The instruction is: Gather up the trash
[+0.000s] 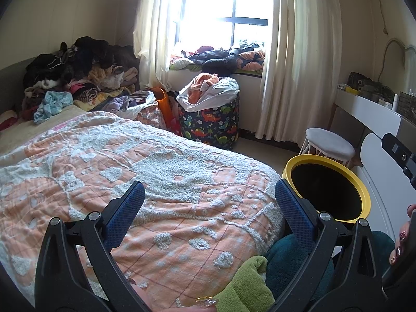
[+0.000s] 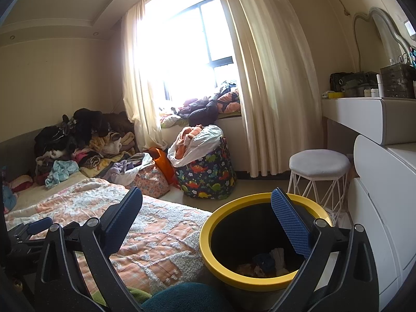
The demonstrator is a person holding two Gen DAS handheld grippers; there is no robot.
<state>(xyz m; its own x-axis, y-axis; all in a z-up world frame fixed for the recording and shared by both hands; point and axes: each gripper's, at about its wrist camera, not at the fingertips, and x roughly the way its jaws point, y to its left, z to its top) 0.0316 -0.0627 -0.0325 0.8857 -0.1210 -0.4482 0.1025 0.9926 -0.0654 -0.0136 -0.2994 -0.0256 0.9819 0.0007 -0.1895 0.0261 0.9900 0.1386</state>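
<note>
Bin mouth: the yellow-rimmed bin (image 2: 262, 241) stands open-topped; scraps lie only at its bottom, so the well above them is free.
Right gripper (image 2: 208, 218): fingers spread wide, nothing between them; one finger (image 2: 291, 223) overlaps the bin's rim.
Left gripper (image 1: 208, 208): fingers wide apart over the bed (image 1: 156, 171), whose quilt lies flat here.
Bin surroundings: bed edge close on one side, white counter (image 2: 374, 234) close on the other, stool (image 2: 319, 174) just behind.

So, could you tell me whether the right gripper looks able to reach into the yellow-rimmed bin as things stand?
Probably yes: the right gripper is open and empty just above the bin, whose mouth is uncovered.
</note>
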